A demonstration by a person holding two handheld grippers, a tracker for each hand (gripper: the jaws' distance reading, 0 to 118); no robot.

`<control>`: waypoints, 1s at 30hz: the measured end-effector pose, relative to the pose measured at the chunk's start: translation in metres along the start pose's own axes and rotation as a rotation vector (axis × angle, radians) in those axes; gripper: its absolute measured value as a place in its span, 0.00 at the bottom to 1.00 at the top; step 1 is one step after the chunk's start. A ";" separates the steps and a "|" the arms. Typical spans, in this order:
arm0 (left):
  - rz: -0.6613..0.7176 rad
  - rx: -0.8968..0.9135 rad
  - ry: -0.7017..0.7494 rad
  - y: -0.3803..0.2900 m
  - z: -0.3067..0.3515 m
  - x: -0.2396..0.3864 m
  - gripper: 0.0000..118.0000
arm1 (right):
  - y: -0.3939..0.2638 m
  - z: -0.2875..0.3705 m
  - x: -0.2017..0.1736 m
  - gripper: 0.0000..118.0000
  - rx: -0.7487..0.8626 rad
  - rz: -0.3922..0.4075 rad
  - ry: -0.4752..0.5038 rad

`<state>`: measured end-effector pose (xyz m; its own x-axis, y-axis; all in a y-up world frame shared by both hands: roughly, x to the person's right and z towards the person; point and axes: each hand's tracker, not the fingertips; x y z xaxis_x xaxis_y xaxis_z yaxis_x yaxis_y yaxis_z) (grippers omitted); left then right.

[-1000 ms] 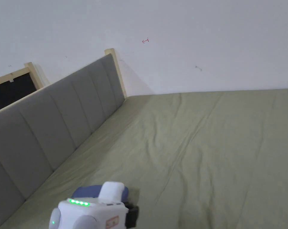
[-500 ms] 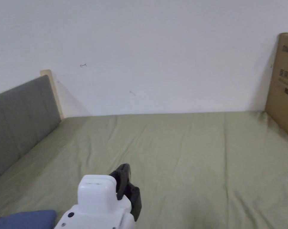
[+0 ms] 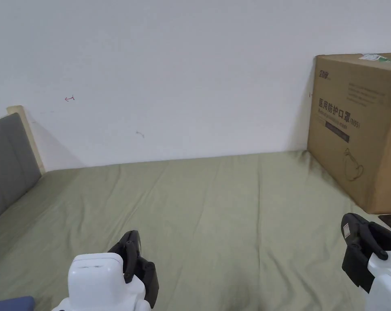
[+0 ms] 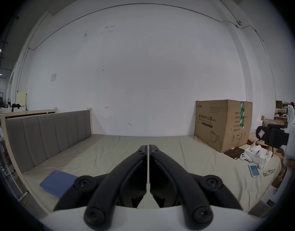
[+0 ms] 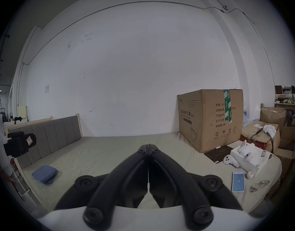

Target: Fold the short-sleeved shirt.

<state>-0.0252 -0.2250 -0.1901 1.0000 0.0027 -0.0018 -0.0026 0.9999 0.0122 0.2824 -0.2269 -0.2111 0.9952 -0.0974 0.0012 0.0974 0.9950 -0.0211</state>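
Two grippers hover empty: left gripper [image 4: 149, 147] and right gripper [image 5: 148, 146], jaws together; folded blue shirt [image 5: 44, 174] lies by the headboard [image 5: 55, 134]; cardboard box [image 5: 210, 119], phone [image 5: 238, 181], glasses [image 5: 259, 185] crowd the bed's [image 3: 231, 202] right

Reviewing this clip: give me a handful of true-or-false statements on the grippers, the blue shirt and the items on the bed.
1. The left gripper is shut and holds nothing. True.
2. The right gripper grips the blue shirt. False: it is shut on nothing, apart from the shirt.
3. The blue shirt lies folded near the headboard. True.
4. The cardboard box lies on the floor. False: it stands on the bed.
5. A phone lies beside glasses. True.
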 end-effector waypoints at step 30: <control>0.003 -0.028 -0.033 -0.004 -0.003 -0.006 1.00 | -0.003 0.005 -0.017 1.00 0.007 0.078 0.003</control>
<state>-0.0313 -0.2292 -0.1935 0.9995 0.0055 0.0315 -0.0050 0.9999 -0.0156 0.2646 -0.2283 -0.2065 0.9998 -0.0200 -0.0028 0.0200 0.9997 -0.0141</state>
